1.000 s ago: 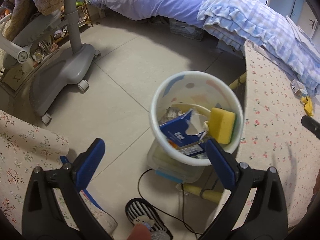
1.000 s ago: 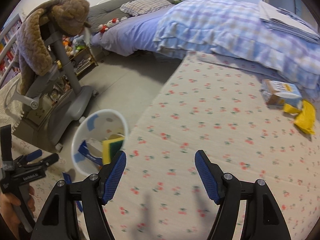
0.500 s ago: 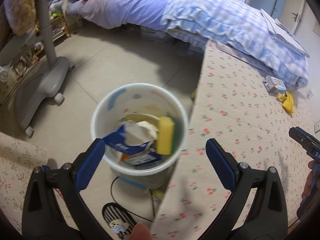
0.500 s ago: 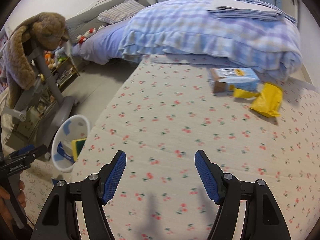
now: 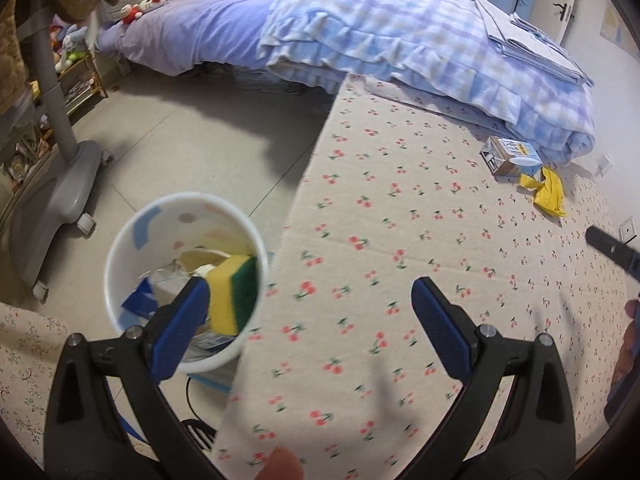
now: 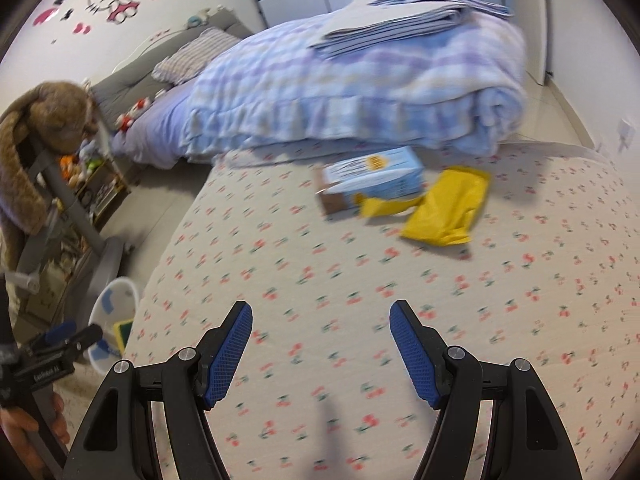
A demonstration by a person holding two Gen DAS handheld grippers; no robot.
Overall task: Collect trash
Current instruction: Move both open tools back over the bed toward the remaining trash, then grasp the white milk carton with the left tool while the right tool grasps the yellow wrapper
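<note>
Trash, a yellow wrapper beside a carton, lies on the worktop at one o'clock from the right tongs. Both right and left tongs are released and empty; the right is nearer, I judge.

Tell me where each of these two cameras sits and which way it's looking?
Left wrist: sits on the left gripper, looking down past its open blue fingers at the bin beside the cherry-print table; a fingertip shows at the bottom edge.
Right wrist: sits on the right gripper, fingers open, facing across the table toward the carton and yellow wrapper; a hand holds the left gripper at lower left.
Shared: table, bin, carton, wrapper, bed.
</note>
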